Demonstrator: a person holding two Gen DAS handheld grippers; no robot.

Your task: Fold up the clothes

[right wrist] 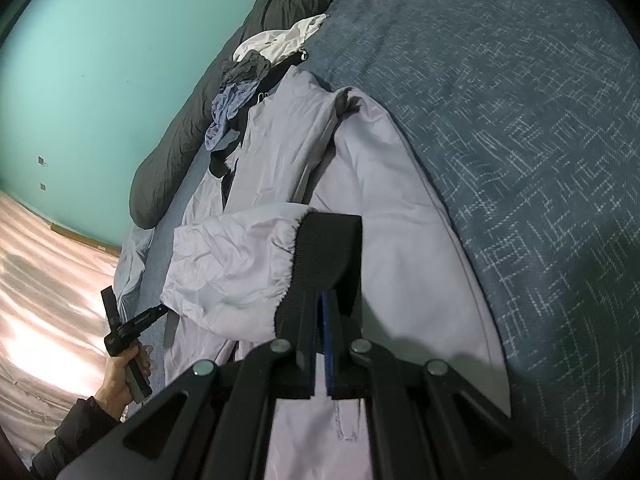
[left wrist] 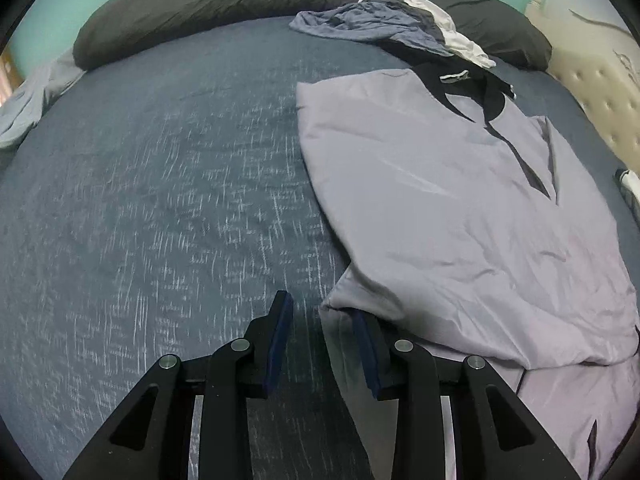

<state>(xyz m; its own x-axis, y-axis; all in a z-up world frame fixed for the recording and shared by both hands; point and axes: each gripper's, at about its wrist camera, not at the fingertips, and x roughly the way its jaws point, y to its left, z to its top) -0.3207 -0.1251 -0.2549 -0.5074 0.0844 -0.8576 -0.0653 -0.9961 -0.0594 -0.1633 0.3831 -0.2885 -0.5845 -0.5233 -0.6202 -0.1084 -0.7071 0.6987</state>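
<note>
Sleeve cuff [right wrist: 328,248] sits pinched in the right tool [right wrist: 322,300], folded across the lilac jacket [left wrist: 460,200]; left tool [left wrist: 322,316] gapes empty; more folds remain.

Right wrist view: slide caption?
Right gripper shut on the lavender jacket's black cuff, sleeve lifted over the bed.

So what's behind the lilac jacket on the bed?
Behind the jacket lies a clothes pile of blue, grey and white garments against a dark bolster. What the pile covers is hidden.
</note>
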